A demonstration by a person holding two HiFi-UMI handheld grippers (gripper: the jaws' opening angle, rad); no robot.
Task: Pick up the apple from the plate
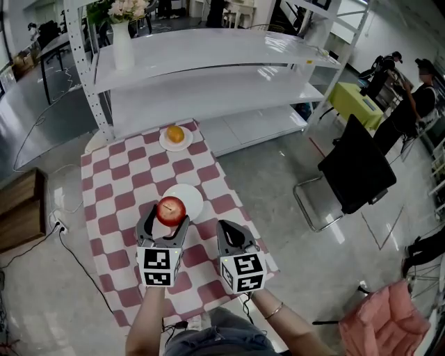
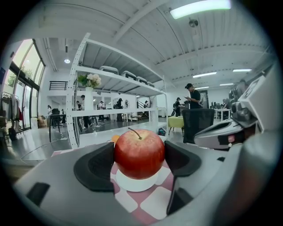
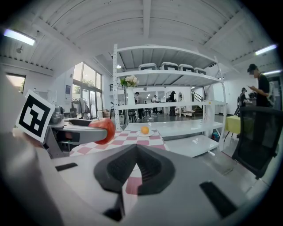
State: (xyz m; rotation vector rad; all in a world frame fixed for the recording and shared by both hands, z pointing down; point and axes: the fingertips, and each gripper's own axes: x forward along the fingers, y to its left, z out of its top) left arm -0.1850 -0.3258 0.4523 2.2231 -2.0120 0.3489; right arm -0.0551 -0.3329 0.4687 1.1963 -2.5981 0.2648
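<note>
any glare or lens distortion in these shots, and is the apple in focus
Left gripper view: fisheye with dark corners, apple sharp, ceiling light blown out. Right gripper view: same fisheye, shelf rack posts bow. Head view: milder bending, floor shows reflected streaks.

- The head view looks steeply down from above on the checkered tabletop [image 1: 111,208], with the left gripper [image 1: 169,217] and right gripper [image 1: 233,228] low in frame.
- The left gripper view sits low and close behind its own jaws, facing the shelf rack [image 2: 110,92] almost level, with the apple [image 2: 139,153] very near.
- The right gripper view faces the same rack and catches the apple at its left.
</note>
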